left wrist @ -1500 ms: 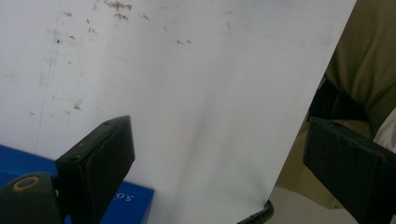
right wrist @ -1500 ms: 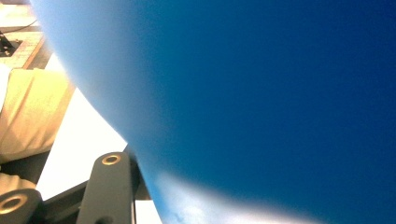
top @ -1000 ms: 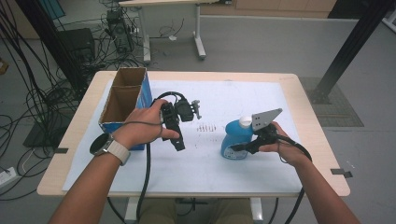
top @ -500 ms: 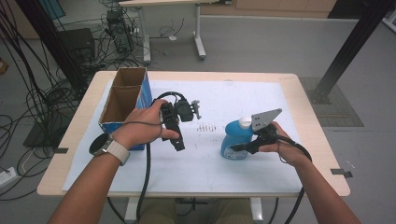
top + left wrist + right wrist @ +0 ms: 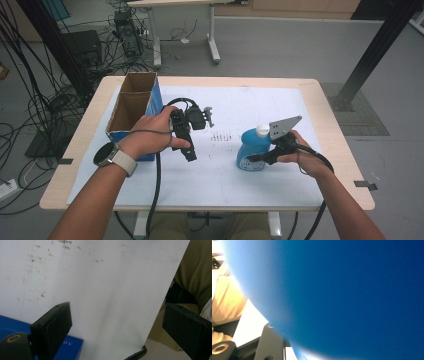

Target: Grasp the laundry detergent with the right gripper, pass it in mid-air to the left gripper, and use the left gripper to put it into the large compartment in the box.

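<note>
A blue bottle [image 5: 251, 146] with a white cap stands upright on the white mat [image 5: 235, 102], right of centre. My right gripper [image 5: 251, 159] comes at it from the right and is shut on its lower body. In the right gripper view the blue bottle [image 5: 352, 295] is pressed close against the camera, with one grey finger [image 5: 272, 342] showing beside it. My left gripper [image 5: 188, 152] hovers over the mat's middle left and points back towards the person. Its jaws stand wide apart in the left gripper view, with just the mat [image 5: 100, 282] between them.
An open cardboard box [image 5: 131, 106] with blue sides sits at the table's left, just behind the left hand; its blue side [image 5: 72, 346] shows low in the left gripper view. Black cables trail from both grippers. The table's near edge [image 5: 200, 206] runs close to the person.
</note>
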A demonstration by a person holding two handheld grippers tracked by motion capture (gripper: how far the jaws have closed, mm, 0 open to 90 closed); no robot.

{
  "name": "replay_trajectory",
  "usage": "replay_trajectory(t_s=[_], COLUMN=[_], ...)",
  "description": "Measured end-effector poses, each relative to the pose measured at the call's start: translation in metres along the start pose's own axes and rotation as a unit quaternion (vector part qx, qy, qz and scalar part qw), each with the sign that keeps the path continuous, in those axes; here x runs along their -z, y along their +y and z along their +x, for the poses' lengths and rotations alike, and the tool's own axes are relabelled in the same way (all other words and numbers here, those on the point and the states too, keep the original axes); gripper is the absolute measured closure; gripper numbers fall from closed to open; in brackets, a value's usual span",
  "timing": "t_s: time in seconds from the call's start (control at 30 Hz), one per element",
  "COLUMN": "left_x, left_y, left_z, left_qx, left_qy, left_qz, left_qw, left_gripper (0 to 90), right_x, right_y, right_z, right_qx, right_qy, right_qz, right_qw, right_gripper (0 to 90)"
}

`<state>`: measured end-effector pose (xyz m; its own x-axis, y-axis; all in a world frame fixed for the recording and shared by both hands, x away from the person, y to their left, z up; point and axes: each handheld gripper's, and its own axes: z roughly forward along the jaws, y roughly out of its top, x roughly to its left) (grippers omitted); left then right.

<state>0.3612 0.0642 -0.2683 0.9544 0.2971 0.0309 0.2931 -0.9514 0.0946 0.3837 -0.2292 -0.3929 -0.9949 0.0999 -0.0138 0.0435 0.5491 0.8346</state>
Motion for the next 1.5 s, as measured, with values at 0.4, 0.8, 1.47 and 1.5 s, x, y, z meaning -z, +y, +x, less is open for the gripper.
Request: replay_trajectory(t_s=[0.4, 0.8, 1.47, 1.5], left_x=[0.0002, -0.0009, 0.0009, 0.0008], left_y=[-0.0011, -0.0007, -0.0025, -0.0026], left_z=[-0.0003, -0.0001, -0.0008, -0.0008], left_qx=[0.002, 0.001, -0.001, 0.0], left_qy=[0.0, 0.001, 0.003, 0.003], left_qz=[-0.001, -0.002, -0.001, -0.003], left_qw=[1.0, 1.0, 1.0, 1.0], left_gripper=[9.4, 9.4, 9.4, 9.4], right_x=[-0.0001, -0.0001, -0.0001, -0.0001], right_y=[0.0001, 0.0, 0.0003, 0.0003], right_z=[0.0, -0.0005, -0.0011, -0.0012], right_qx=[0.0, -0.001, -0.002, -0.003], right_qy=[0.0, 0.0, 0.002, 0.002], right_qz=[0.0, 0.0, 0.001, 0.001], right_qw=[1.0, 1.0, 1.0, 1.0], right_gripper=[44.3, 44.3, 44.1, 44.1])
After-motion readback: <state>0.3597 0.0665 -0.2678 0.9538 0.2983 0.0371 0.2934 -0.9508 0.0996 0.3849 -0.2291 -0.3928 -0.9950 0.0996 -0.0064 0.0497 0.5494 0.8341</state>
